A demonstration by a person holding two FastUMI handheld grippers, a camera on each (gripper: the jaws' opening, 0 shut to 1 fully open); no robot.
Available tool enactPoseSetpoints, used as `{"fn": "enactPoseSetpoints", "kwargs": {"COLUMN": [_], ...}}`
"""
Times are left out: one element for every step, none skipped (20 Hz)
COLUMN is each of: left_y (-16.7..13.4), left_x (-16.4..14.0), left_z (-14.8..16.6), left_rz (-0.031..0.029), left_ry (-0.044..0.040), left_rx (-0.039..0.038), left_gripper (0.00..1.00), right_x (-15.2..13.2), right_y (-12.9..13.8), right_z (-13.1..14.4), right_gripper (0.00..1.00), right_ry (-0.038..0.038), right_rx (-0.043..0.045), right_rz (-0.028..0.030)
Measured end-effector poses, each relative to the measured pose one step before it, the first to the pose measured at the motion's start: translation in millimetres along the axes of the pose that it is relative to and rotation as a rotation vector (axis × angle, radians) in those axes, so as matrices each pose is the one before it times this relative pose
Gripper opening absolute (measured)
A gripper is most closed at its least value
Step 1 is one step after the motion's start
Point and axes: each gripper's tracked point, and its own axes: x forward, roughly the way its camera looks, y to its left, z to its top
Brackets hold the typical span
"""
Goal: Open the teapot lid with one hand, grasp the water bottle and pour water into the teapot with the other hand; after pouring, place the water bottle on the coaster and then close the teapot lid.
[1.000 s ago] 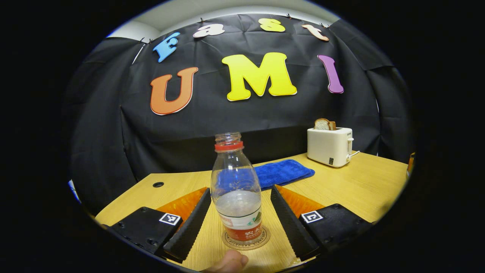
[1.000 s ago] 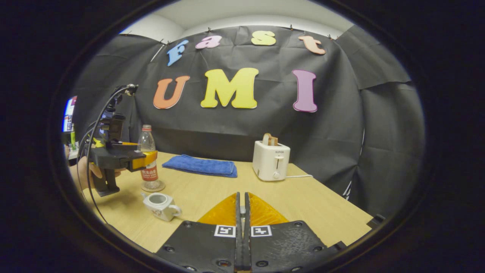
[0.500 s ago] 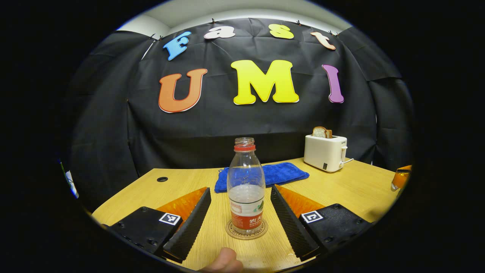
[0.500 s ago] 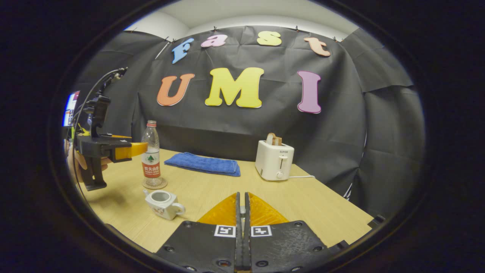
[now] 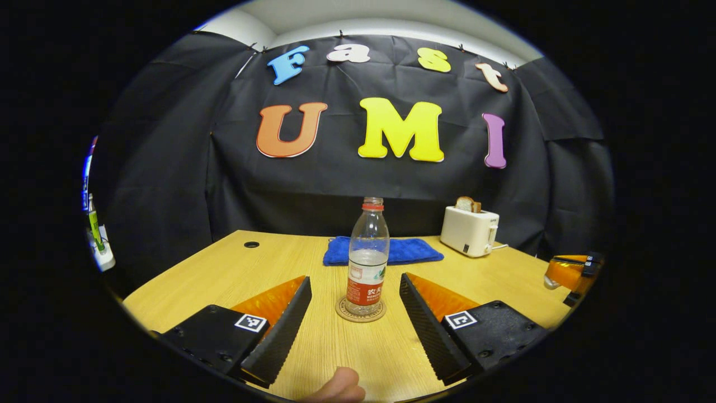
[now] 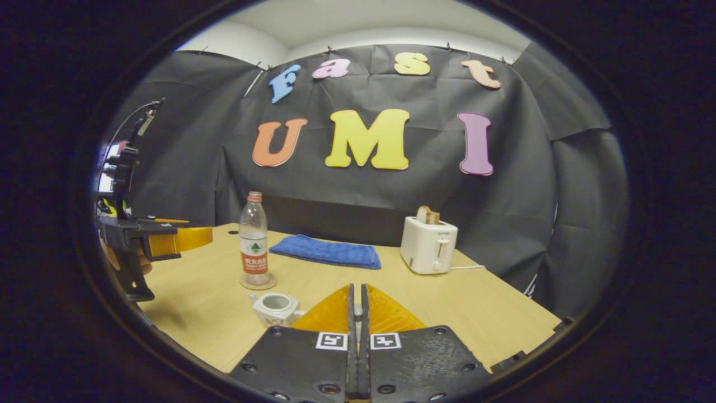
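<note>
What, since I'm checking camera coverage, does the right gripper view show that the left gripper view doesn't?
In the right gripper view: the teapot, lid off, near its own shut tool, and the left tool seen from the side. In the left gripper view: a round hole in the table, a fingertip at the bottom edge, and the right tool at the far right. In both: the bottle upright on the coaster, the blue cloth, and the toaster holding bread.
</note>
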Motion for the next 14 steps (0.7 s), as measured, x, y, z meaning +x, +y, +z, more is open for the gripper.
{"fn": "enactPoseSetpoints", "kwargs": {"left_y": [1.30, 5.64, 4.65, 2.76, 4.19, 4.55, 3.11, -0.29, -4.03, -1.79, -0.02, 1.72, 1.41, 1.17], "left_x": [-7.80, -8.98, -6.59, -5.65, -6.09, -5.96, -4.68, -3.70, -4.59, -5.85, -3.27, -3.88, -2.08, -2.21], "left_z": [1.10, 1.41, 1.72, 0.07, -1.35, -0.52, -1.06, -2.63, -1.17, 0.49, 3.75, 5.41, 2.49, 3.73], "left_rz": [-0.00022, 0.01189, 0.01390, 0.01194, 0.02215, 0.02026, 0.01716, 0.00034, -0.01195, -0.01181, -0.00746, 0.00010, 0.00440, -0.00489], "left_ry": [-0.01181, -0.00896, -0.00719, -0.00032, 0.00866, 0.00160, 0.01530, 0.01879, 0.01807, 0.01042, 0.00009, -0.01326, -0.00386, -0.00618], "left_rx": [-0.00089, 0.00631, 0.00796, 0.00578, 0.01509, 0.01635, 0.01205, 0.00068, -0.00569, -0.00611, -0.00313, -0.00539, -0.00027, -0.00159], "left_gripper": [0.99, 0.99, 0.99, 0.99, 0.99, 0.99, 0.99, 0.99, 0.99, 0.99, 0.99, 1.00, 0.99, 0.99], "right_x": [4.42, 5.99, 4.59, 5.58, 4.88, 4.62, 4.95, 5.86, 5.08, 3.99, 3.38, 2.84, 3.80, 3.38], "right_y": [5.43, 5.82, 7.07, 7.28, 7.50, 8.71, 7.71, 6.31, 4.46, 2.20, 2.01, 3.74, 3.92, 3.44], "right_z": [-0.93, -3.48, -3.21, -2.13, -1.94, -1.41, -2.48, -1.03, -1.13, -1.06, 0.28, -1.79, -0.01, 1.12], "right_gripper": [0.00, 0.00, 0.00, 0.00, 0.00, 0.00, 0.00, 0.00, 0.00, 0.00, 0.00, 0.00, 0.00, 0.00], "right_ry": [0.00687, 0.01187, 0.01409, 0.01141, 0.00706, 0.00076, 0.00480, 0.00348, 0.00739, 0.00153, 0.00321, 0.00895, 0.00644, 0.00107], "right_rx": [0.00321, 0.00049, -0.00175, 0.00121, 0.00638, 0.01343, 0.00976, 0.00898, 0.00636, 0.00777, 0.01023, 0.00892, 0.00696, 0.00317], "right_rz": [0.01565, 0.01641, 0.01841, 0.01997, 0.02623, 0.03554, 0.03293, 0.03187, 0.02275, 0.01625, 0.01162, 0.01170, 0.00957, 0.00853]}}
